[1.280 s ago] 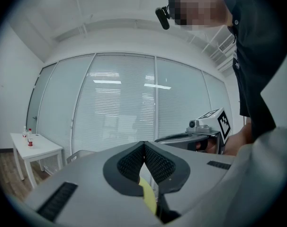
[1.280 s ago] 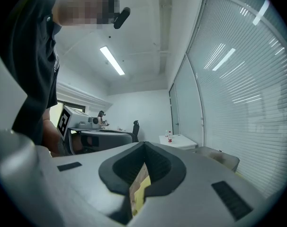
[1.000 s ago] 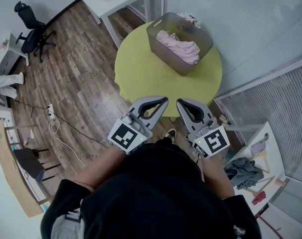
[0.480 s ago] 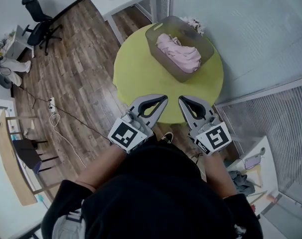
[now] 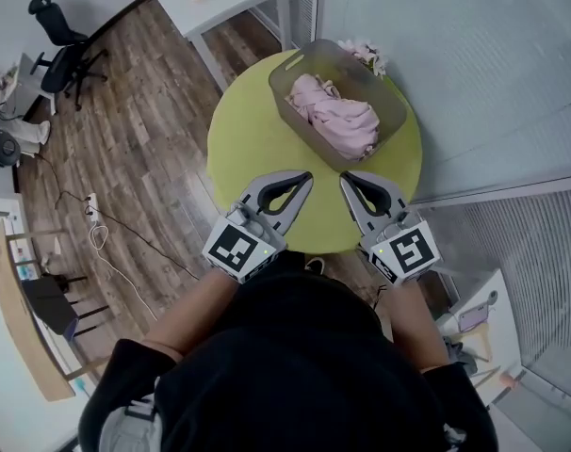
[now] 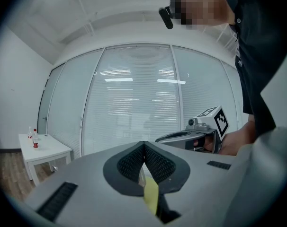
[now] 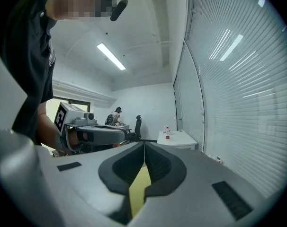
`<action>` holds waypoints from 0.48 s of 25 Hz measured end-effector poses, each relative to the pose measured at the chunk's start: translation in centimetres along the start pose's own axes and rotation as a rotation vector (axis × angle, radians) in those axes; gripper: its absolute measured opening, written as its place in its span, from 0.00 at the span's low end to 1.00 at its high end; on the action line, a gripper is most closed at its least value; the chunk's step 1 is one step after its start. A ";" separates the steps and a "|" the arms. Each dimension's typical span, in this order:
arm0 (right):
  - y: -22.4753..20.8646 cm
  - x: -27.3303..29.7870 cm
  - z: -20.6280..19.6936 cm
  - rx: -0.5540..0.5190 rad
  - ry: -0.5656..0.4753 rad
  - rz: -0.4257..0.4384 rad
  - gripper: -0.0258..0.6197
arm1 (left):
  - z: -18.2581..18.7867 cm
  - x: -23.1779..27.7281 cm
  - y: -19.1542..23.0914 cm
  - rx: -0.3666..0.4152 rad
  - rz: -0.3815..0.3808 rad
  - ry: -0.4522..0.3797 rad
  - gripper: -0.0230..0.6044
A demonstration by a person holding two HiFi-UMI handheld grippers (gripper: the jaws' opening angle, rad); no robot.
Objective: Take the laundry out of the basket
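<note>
The person holds 2 grippers out in front of the body, side by side and roughly level. The left gripper [image 5: 307, 175] angles toward the far right and the right gripper [image 5: 346, 178] toward the far left, so their tips lean toward each other without touching. Both pairs of jaws are pressed together with nothing between them. The left forearm [image 5: 187, 311] and right forearm [image 5: 410, 320] are bare and reach forward from a dark top.
</note>
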State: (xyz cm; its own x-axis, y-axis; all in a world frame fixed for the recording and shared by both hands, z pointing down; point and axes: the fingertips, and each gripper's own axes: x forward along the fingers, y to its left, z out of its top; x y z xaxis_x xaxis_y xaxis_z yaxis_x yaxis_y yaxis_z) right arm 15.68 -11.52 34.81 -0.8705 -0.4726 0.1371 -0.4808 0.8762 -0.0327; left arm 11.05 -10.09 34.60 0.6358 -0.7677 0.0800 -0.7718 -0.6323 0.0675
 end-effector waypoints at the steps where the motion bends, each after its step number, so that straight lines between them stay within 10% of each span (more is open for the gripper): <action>1: -0.7 0.7 0.0 0.001 0.007 -0.006 0.08 | -0.1 0.5 0.8 0.001 -0.008 0.006 0.04; 12: -8.6 8.1 -0.9 0.007 0.103 -0.083 0.08 | -0.6 5.2 9.4 -0.015 -0.036 -0.005 0.04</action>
State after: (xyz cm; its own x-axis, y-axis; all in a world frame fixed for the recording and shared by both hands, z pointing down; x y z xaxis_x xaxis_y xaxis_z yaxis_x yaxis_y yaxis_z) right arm 12.85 -22.82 37.05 -0.8128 -0.5308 0.2401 -0.5516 0.8338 -0.0239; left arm 7.07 -19.96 36.22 0.6634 -0.7448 0.0724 -0.7481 -0.6580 0.0856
